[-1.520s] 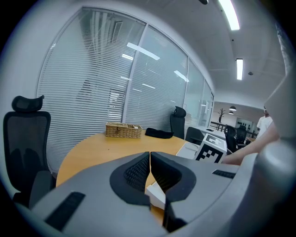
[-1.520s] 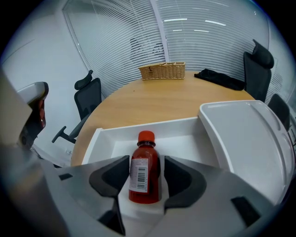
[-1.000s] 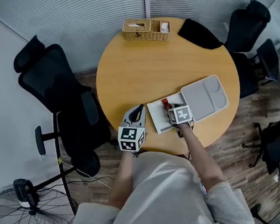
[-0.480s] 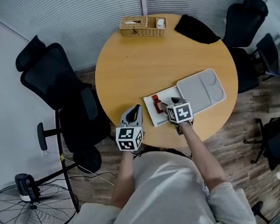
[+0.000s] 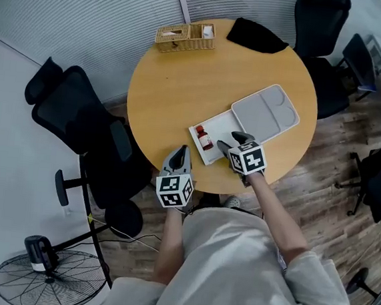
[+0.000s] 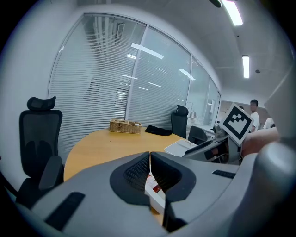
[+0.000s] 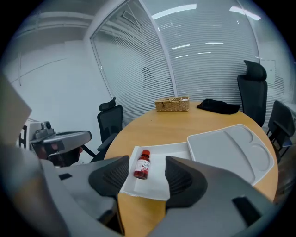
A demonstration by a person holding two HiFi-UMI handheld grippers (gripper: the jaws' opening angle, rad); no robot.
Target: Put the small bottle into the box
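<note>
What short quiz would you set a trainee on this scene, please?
1. True or false: the small bottle lies inside the white box.
2. The right tongs are: A) open and empty; B) shut on the bottle; C) shut and empty.
3. In one word, are the left tongs open or shut?

Key: 1 true; 2 A; 3 shut.
</note>
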